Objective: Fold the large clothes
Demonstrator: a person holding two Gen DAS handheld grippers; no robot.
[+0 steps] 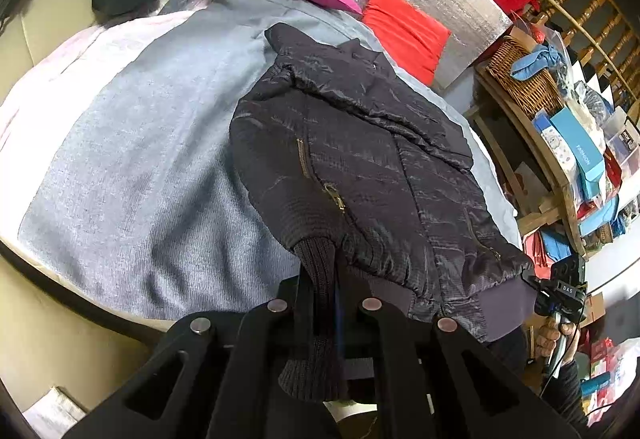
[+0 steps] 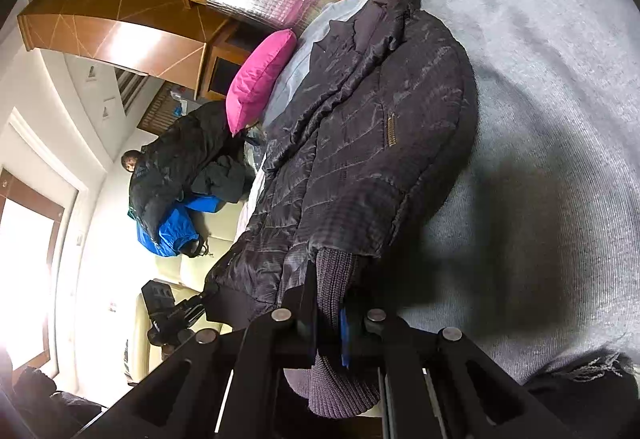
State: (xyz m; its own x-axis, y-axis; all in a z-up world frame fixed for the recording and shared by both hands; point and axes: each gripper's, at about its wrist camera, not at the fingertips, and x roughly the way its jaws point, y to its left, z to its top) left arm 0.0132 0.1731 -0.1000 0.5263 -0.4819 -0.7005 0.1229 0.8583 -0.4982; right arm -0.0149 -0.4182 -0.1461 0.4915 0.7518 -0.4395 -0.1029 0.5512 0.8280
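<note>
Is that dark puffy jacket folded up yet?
Partly: the jacket lies flat on the grey blanket, both sleeves folded over its front, body still full length.

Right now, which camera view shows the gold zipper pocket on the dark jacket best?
The right wrist view: the zipper pocket lies unobstructed on the jacket, straight and in good light. The left wrist view shows the zipper too, but shorter, darker and more angled; lower down there is a second zipper pull.

Both tongs (image 1: 326,303) (image 2: 332,319) are matte black with round silver pins and slotted arms.
</note>
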